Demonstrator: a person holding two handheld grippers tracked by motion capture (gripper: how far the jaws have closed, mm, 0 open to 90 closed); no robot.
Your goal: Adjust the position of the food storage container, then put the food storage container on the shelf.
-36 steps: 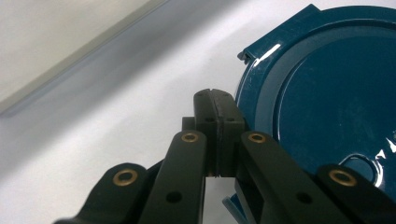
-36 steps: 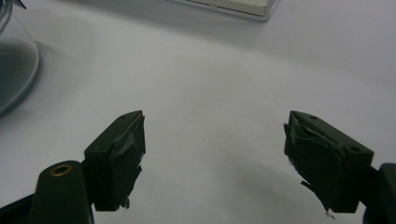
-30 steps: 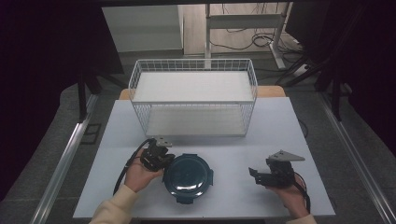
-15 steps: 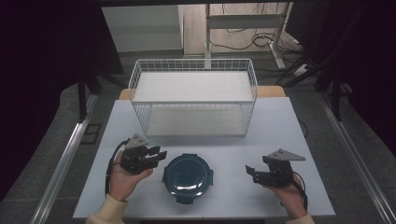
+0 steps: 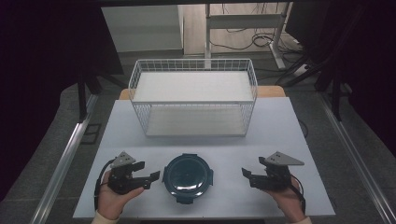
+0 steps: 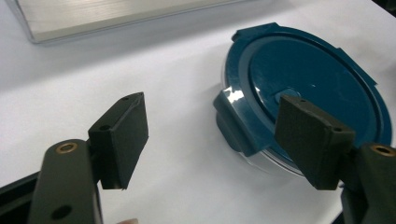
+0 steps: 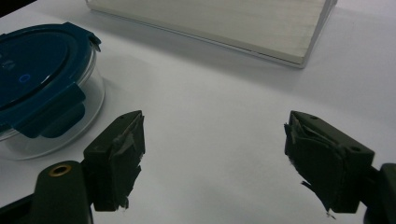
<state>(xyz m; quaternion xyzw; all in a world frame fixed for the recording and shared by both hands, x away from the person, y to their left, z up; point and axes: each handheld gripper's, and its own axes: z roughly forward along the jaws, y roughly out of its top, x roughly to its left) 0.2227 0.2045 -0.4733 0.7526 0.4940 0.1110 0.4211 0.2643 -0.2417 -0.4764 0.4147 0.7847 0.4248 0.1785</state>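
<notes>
At the bottom of the high view a hand at each lower corner carries a gripper, both aimed inward at the container (image 5: 187,179) in the lower centre — a round glass bowl under a dark blue clip-on lid, sitting flat on the white table (image 5: 289,135). The left gripper (image 5: 153,179) sits just beside the container's left edge; its jaws have just been opening and now stand wide with nothing between them, one lid clip (image 6: 236,126) lying close ahead in the left gripper view, so the spread looks meant to clear or let go of that clip. The right gripper (image 5: 246,177) waits a little apart on the container's other side, jaws parted and empty over bare tabletop, probably standing by. Further up the frame, the white wire basket (image 5: 194,100) stands at the table's far edge with its pale board floor. Whether the clips are latched is hard to judge — perhaps the near one is down. The forearms are cut off by the bottom edge.
</notes>
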